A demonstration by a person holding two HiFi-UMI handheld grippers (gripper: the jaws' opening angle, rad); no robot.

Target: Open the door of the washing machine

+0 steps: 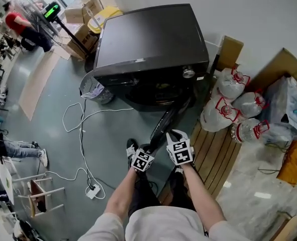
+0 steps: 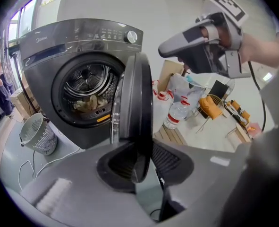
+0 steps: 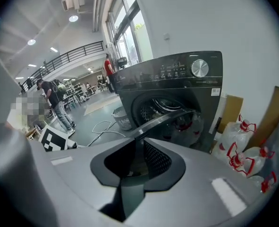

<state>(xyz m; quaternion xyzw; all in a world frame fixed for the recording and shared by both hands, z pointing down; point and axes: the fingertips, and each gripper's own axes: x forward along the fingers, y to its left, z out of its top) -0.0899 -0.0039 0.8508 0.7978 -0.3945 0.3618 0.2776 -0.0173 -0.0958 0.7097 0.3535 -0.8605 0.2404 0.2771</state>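
The dark front-loading washing machine (image 1: 153, 39) stands ahead, and its round door (image 1: 164, 124) is swung out toward me. In the left gripper view the door (image 2: 135, 98) is edge-on, and laundry (image 2: 88, 103) lies in the open drum. My left gripper (image 2: 140, 167) is shut on the door's lower edge, which sits between its pads. My right gripper (image 3: 138, 151) is open by a narrow gap, and the door's rim (image 3: 172, 117) runs across just past its tips. That right gripper (image 2: 170, 45) also hangs to the right of the door's top in the left gripper view.
A wire basket (image 1: 93, 88) stands left of the machine. A white cable and power strip (image 1: 92, 190) lie on the floor. Big water bottles (image 1: 232, 84) and a wooden pallet (image 1: 214, 147) are on the right. Cardboard boxes (image 1: 83, 15) and people are at the far left.
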